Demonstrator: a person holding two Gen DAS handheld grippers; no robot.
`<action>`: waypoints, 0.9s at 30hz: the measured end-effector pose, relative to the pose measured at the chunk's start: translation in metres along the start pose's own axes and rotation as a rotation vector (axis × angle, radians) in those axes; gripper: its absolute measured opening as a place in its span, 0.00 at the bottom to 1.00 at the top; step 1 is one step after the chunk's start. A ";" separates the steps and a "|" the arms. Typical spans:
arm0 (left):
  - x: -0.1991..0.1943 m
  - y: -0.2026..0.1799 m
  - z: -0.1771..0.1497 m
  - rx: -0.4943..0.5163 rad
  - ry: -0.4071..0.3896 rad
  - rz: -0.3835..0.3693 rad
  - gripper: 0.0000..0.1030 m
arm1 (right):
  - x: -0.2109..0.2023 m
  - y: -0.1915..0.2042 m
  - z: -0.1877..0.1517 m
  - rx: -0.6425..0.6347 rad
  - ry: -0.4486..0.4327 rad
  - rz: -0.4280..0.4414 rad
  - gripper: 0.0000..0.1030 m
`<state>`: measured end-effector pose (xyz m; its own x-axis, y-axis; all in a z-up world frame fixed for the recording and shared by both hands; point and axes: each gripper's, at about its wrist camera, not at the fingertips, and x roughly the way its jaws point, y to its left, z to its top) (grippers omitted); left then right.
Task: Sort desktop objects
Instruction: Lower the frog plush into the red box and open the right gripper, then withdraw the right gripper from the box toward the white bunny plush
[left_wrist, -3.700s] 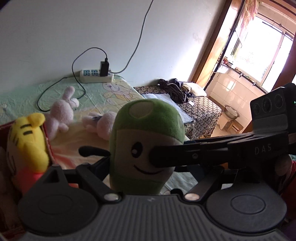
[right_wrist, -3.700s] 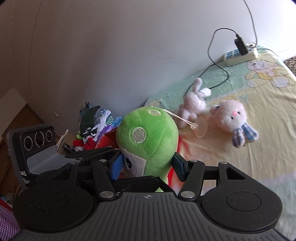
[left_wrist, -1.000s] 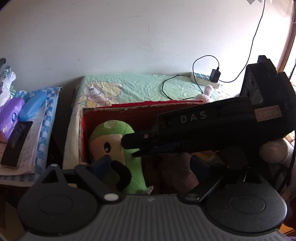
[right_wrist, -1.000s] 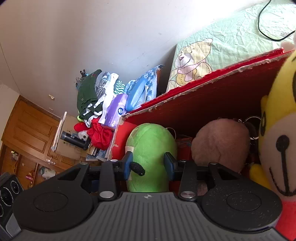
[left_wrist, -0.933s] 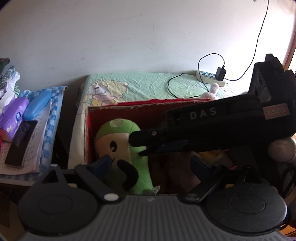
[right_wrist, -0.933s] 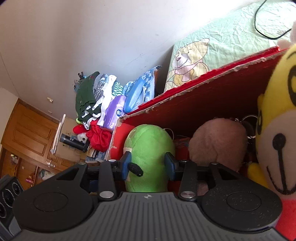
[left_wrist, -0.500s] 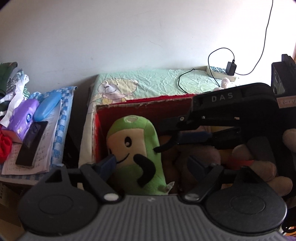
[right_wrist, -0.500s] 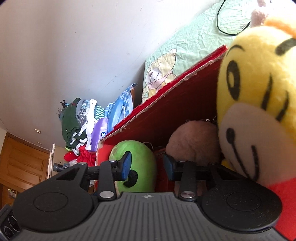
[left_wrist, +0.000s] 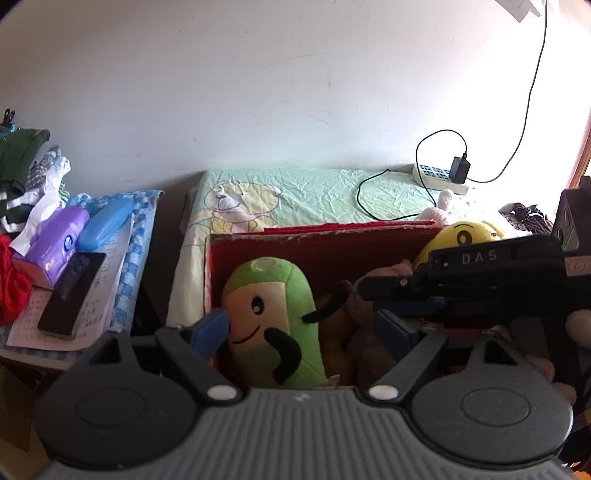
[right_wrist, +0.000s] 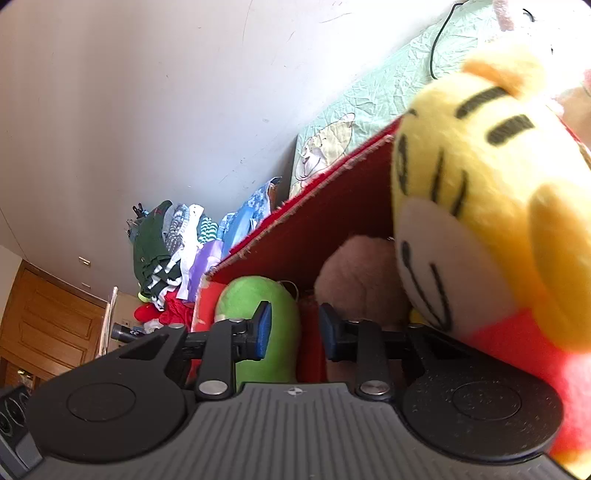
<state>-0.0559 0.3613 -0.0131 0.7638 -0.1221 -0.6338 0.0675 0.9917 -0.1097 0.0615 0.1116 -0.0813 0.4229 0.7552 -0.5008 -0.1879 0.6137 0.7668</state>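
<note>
Green plush (left_wrist: 273, 317) sits in red box (left_wrist: 317, 247); "DAS"-marked right gripper (right_wrist: 293, 332) and left gripper (left_wrist: 310, 330) gape empty.

Daylight interior, unevenly lit. Light source: right side of the left wrist view, where the white wall (left_wrist: 295, 92) washes out to glare toward the right edge; the same wall falls off to grey on the left. Red box (left_wrist: 332, 247) interior: dim, in shadow. Right wrist view: bedsheet (right_wrist: 399, 77) overexposed at upper right, wall shaded grey-violet at left. Yellow tiger plush (right_wrist: 480, 192) very close to the lens, softly blurred, brightly lit. Both views: strong fisheye curvature, dark vignette at corners, straight lines bowed near edges. Gripper housings underexposed, near black.
</note>
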 end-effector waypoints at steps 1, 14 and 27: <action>0.000 -0.001 0.000 -0.005 0.004 -0.010 0.85 | -0.001 -0.001 -0.001 0.000 -0.002 -0.001 0.26; -0.005 -0.034 -0.010 0.087 0.024 -0.028 0.85 | -0.030 0.003 -0.010 0.002 -0.046 0.027 0.31; -0.009 -0.055 -0.018 0.094 0.072 0.025 0.86 | -0.069 0.004 -0.028 -0.093 -0.175 0.084 0.34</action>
<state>-0.0781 0.3073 -0.0146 0.7178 -0.0970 -0.6894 0.1118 0.9935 -0.0233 0.0069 0.0684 -0.0543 0.5485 0.7580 -0.3530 -0.3064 0.5750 0.7587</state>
